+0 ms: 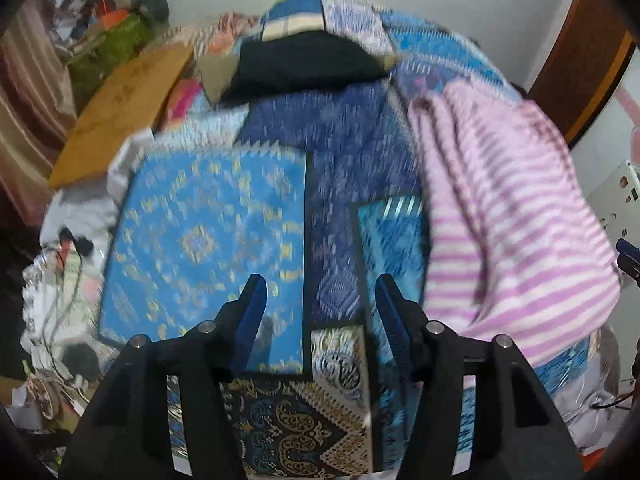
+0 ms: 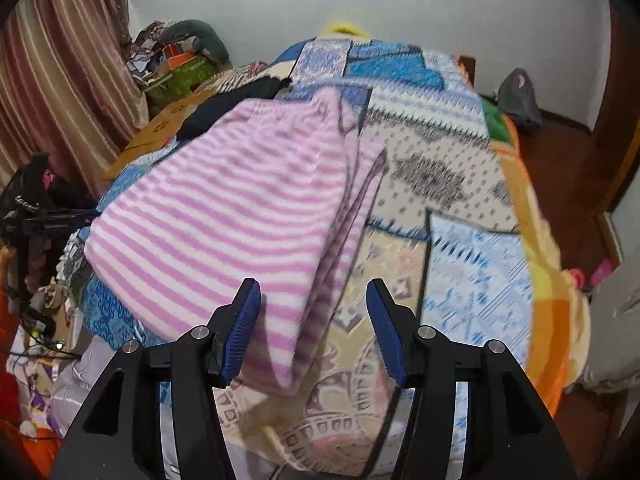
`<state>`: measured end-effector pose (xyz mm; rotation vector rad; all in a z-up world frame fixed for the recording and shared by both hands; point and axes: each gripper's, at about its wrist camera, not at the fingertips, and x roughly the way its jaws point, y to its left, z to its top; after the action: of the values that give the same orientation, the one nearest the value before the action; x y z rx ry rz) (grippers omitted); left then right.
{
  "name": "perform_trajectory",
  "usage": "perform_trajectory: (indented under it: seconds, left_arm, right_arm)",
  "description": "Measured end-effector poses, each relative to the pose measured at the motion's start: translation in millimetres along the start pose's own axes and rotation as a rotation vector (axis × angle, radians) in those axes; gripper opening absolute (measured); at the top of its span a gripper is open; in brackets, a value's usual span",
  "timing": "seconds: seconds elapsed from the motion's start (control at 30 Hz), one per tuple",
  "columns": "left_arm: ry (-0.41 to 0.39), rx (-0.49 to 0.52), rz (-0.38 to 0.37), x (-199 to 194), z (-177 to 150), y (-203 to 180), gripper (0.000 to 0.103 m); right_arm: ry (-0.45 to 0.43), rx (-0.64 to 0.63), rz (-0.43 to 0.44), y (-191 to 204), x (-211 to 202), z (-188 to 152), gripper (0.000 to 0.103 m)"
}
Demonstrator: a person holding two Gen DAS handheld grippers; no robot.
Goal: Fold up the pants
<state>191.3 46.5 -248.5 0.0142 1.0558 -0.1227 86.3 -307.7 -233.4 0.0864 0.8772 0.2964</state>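
Note:
The pink-and-white striped pants (image 2: 240, 216) lie folded on a patchwork bedspread (image 2: 460, 168). In the left wrist view the pants (image 1: 508, 220) are at the right, and my left gripper (image 1: 320, 288) hangs open over the blue patches to their left with nothing between its fingers. My right gripper (image 2: 314, 294) is open above the pants' near right corner; the striped cloth passes under the gap and the pads do not press on it. The other gripper (image 2: 44, 216) shows at the far left of the right wrist view.
A dark folded cloth (image 1: 304, 64) lies at the head of the bed. A flat cardboard box (image 1: 124, 108) and piled clutter (image 1: 116, 24) stand at the left by a curtain (image 2: 60, 80). Brown floor (image 2: 568, 168) and a grey bag (image 2: 518, 96) are to the right.

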Motion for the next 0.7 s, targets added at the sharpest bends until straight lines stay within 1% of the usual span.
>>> perform_trajectory:
  seconds: [0.1,0.23,0.27,0.3,0.37,0.43,0.53,0.6,0.7]
  left_arm:
    - [-0.048,0.025,-0.001,-14,12,-13,0.066]
    - [-0.094,0.086,-0.041,-25,36,-42,0.067]
    - [-0.098,0.096,-0.057,-24,42,-50,0.073]
    - [-0.100,0.106,-0.079,-23,47,-58,0.081]
    - [-0.108,0.124,-0.112,-21,55,-73,0.083]
    - [-0.098,0.155,-0.133,-15,63,-88,0.084]
    - [-0.061,0.185,-0.149,1,73,-106,0.084]
    - [-0.027,0.192,-0.162,14,77,-111,0.084]
    - [0.033,0.190,-0.174,36,78,-115,0.084]
  right_arm:
    - [-0.035,-0.012,-0.009,0,-8,12,0.053]
    - [-0.064,-0.027,-0.023,3,-8,26,0.054]
    - [-0.064,-0.021,-0.018,2,-6,30,0.056]
    - [-0.063,-0.017,-0.016,2,-4,32,0.059]
    - [-0.060,-0.008,-0.014,1,1,36,0.062]
    - [-0.050,0.007,-0.011,-1,8,41,0.064]
    - [-0.025,0.043,0.016,-3,19,45,0.066]
    - [0.001,0.065,0.036,-5,29,48,0.075]
    - [0.040,0.075,0.070,-4,44,48,0.076]
